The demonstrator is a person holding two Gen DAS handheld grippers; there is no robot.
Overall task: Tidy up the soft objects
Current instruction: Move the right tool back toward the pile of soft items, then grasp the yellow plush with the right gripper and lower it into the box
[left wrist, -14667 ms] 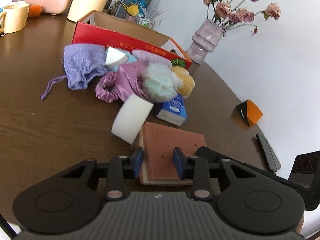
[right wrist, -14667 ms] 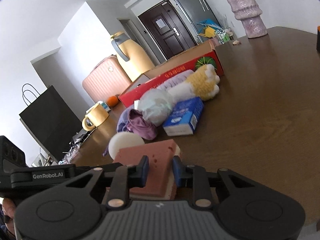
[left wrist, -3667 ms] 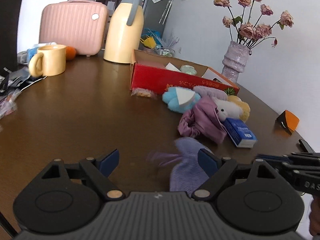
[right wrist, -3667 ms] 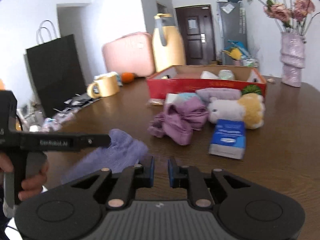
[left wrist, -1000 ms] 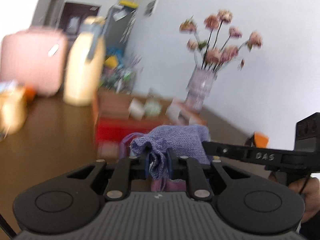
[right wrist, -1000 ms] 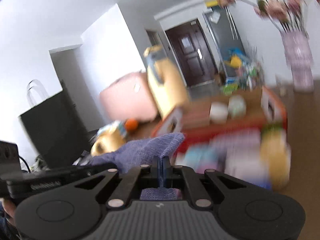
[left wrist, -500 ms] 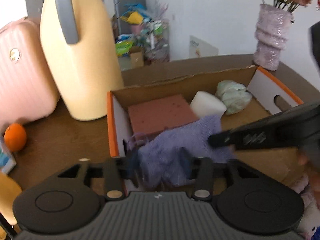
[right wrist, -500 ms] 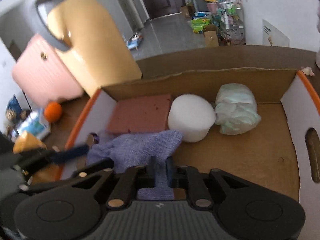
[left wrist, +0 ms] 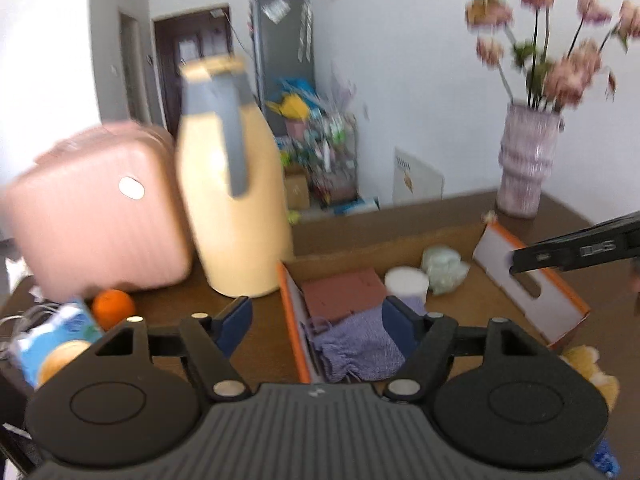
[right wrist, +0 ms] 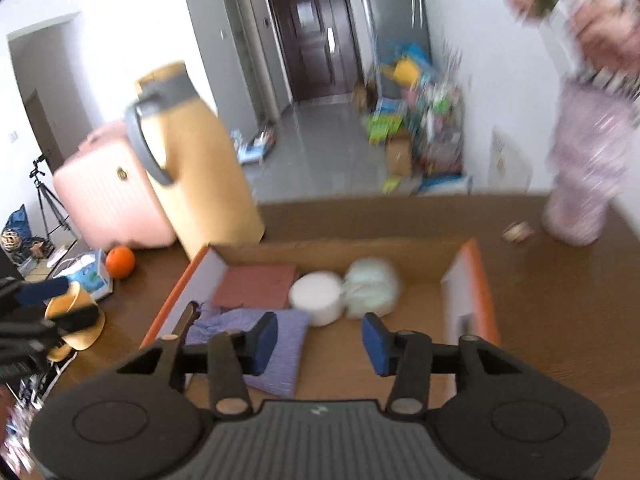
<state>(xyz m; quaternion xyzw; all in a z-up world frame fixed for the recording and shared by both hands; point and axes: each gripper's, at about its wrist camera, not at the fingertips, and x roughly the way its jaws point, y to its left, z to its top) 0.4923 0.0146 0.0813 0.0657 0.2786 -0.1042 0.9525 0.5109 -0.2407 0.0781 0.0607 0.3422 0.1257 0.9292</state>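
Lavender knit cloth, the drawstring pouch (right wrist: 256,332), lies on the floor of the cardboard box (right wrist: 470,276) at its near left corner, in front of the pink sponge block (right wrist: 254,286) and beside the white foam cylinder (right wrist: 316,298) and the pale green bundle (right wrist: 372,288). Your left hand-held gripper (left wrist: 316,320) and right hand-held gripper (right wrist: 318,338) have both just been opening; their jaws stand apart with nothing pinched. Watch the pouch's loose cord near the box's left wall: a fingertip could snag it and drag the pouch out. More soft things seem to wait on the table (right wrist: 560,300) outside the box.
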